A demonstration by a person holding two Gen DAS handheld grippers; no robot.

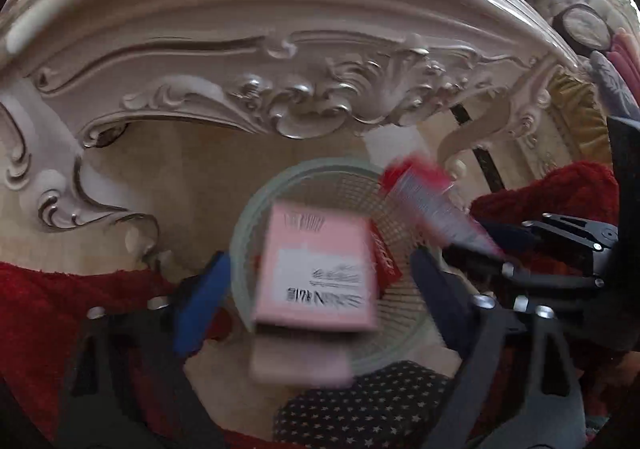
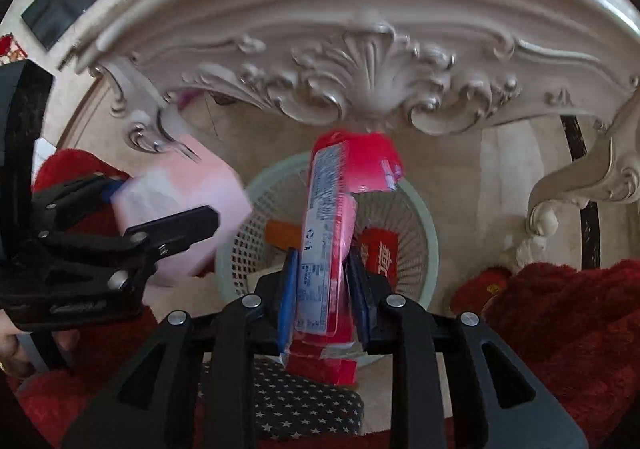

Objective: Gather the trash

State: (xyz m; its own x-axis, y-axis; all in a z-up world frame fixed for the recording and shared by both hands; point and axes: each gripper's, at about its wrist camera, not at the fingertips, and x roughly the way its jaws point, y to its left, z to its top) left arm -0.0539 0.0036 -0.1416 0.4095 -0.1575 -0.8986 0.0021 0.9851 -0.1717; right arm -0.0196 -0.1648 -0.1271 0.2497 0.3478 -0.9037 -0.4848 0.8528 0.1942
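A pale green mesh waste basket stands on the floor under an ornate white table. My left gripper is open above it; a pink box is blurred between its blue pads, not touching them, over the basket. In the right wrist view the pink box shows at left beside the left gripper. My right gripper is shut on a red wrapper packet, held upright above the basket. That packet also shows in the left wrist view. Red and orange packets lie in the basket.
The carved table apron and its curved legs stand close behind the basket. Red fluffy fabric lies at both sides. A dark star-patterned slipper sits near the basket's front.
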